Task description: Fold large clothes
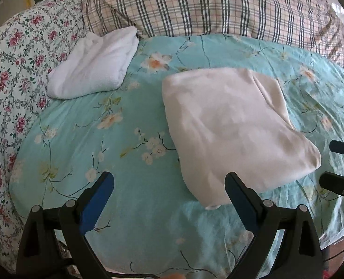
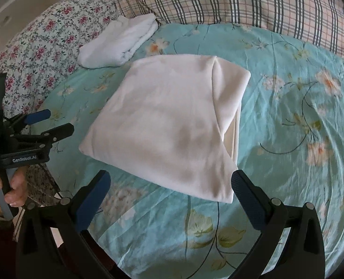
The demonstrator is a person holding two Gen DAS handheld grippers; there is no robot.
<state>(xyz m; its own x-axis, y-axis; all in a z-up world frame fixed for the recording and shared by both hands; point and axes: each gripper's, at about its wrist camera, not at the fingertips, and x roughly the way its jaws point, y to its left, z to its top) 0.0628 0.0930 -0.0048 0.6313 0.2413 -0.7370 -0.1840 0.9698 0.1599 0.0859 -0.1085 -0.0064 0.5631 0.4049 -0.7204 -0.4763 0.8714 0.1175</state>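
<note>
The right gripper (image 1: 335,162) is cut off at the frame edge, yet both it and the left gripper (image 1: 169,186) are seen spread wide, empty. A soft cream garment (image 2: 167,125) is laid folded, rectangular, on the wrinkled turquoise floral bedsheet (image 2: 288,121), near a fluffy white folded cloth (image 2: 118,41).

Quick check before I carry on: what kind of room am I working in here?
Most likely a bedroom: you're over a bed with a teal floral sheet, a plaid pillow at the head, and a rose-print quilt alongside.

folded garments: 2 — cream (image 2: 169,125), white (image 2: 120,41) | grippers: 2 — left (image 1: 169,200), right (image 2: 172,200) | plaid pillows: 1 (image 1: 207,7)
</note>
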